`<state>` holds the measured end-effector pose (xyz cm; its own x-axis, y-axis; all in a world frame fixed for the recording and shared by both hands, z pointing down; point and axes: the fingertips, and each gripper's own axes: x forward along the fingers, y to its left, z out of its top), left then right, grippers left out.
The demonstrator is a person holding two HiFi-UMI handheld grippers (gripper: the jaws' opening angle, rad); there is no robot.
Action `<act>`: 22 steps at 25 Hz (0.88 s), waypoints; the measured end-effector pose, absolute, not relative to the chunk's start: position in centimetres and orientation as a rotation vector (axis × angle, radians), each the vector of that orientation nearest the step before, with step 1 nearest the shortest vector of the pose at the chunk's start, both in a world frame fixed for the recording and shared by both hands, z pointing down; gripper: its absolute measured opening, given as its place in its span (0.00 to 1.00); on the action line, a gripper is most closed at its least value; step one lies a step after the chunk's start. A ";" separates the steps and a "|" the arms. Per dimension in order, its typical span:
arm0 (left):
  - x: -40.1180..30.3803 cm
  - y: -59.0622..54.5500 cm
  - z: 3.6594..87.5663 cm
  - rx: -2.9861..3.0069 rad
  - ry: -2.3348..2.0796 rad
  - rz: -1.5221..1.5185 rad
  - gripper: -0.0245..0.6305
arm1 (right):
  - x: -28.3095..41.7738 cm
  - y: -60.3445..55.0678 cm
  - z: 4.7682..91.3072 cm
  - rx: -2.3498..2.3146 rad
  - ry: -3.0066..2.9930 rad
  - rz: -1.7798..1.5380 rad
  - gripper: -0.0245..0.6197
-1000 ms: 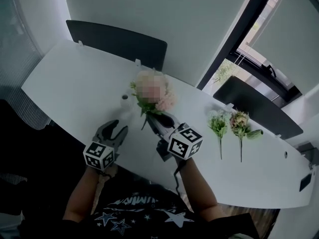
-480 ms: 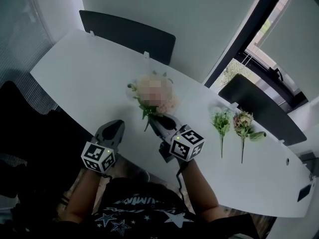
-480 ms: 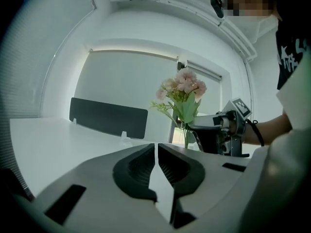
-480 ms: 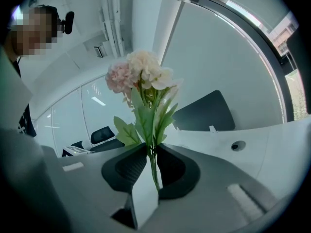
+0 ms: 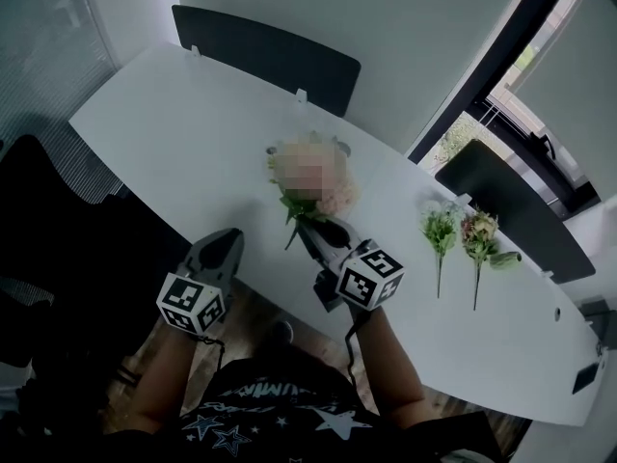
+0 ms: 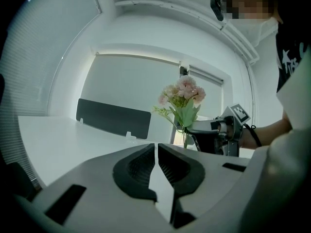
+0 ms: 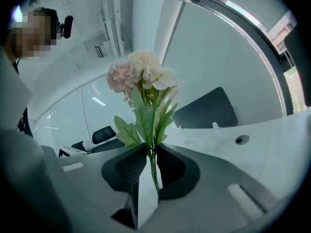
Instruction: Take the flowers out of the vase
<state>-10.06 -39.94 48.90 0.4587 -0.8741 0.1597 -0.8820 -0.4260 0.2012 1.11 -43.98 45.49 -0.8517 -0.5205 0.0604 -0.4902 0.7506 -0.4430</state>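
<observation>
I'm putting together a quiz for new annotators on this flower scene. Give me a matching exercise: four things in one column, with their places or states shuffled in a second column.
Things
1. bunch of pink and cream artificial flowers
2. left gripper
3. loose green and white flower sprig
4. black chair back

Places or states
A. lying flat on the white table
B. clamped by its stem in the right gripper
C. jaws together, nothing between them
D. standing beyond the table's far edge

Pairs: 1-B; 2-C; 3-A; 4-D
</observation>
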 end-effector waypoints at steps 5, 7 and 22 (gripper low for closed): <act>-12.4 -36.8 47.6 2.448 -1.527 -0.002 0.08 | 0.0 -41.2 44.3 -0.866 2.874 -0.670 0.14; -13.3 -35.2 47.1 2.441 -1.540 -0.022 0.08 | -0.3 -39.6 44.1 -0.876 2.876 -0.668 0.14; -14.6 -22.3 45.9 2.498 -1.525 -0.064 0.08 | -0.2 -26.3 43.6 -0.958 2.871 -0.595 0.14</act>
